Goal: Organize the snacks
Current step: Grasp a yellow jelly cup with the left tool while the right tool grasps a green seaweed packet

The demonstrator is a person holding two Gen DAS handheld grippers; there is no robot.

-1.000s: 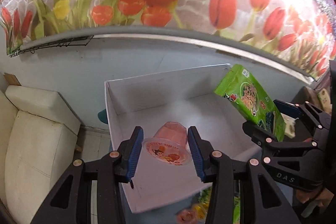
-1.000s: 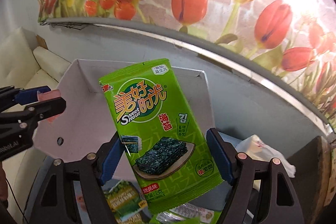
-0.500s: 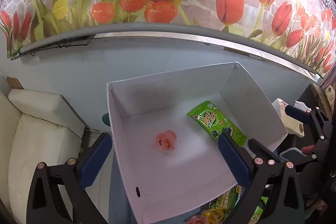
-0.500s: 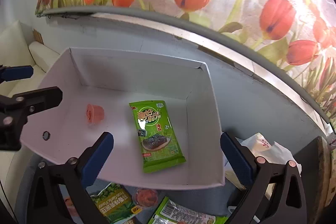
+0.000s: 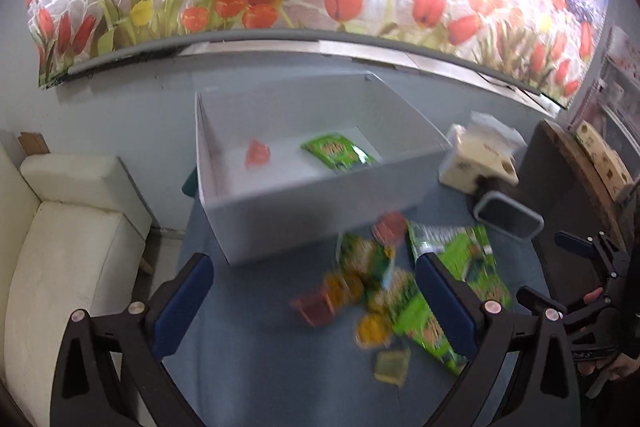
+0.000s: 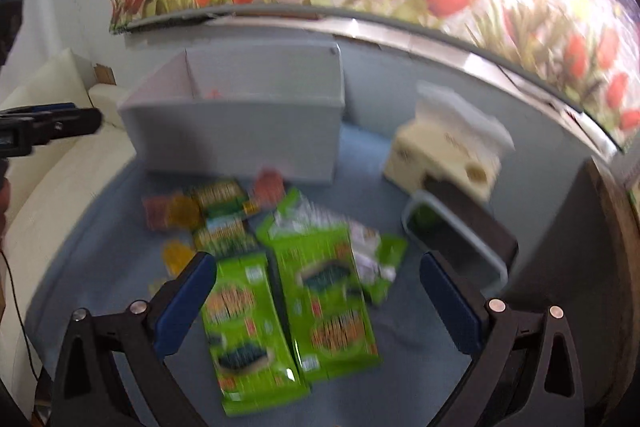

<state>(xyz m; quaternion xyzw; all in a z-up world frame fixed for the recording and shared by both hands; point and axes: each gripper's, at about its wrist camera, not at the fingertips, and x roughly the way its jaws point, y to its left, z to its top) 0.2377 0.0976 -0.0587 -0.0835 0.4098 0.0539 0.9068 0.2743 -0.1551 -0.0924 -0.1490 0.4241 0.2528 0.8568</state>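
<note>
Presently both sets of fingers stand wide apart with nothing between them. Left gripper hovers over the loose pile on the blue worktop; right gripper hangs above two green seaweed packets lying flat, side by side, touching along their long edges

Outward from the left fingers: small jelly cups, orange, yellow and reddish, jumbled among green packets, all blurred, exact count not readable. Just beyond, white box with near wall facing the pile; inside it one pink jelly cup and one green packet, apart from each other

Right of the box: cream tissue holder and a grey-rimmed container, near the pile but not part of it

Judgement: step in hand is picking the next snack from the pile; most of the sorting is left. Both views are smeared, so settle before closing. For the flat packets, come down over one short end, single out one packet only, since the two abut. For the cups, straddle the rim squarely; neighbours crowd close and could be nudged. Lift clear of the box's near wall before release
</note>
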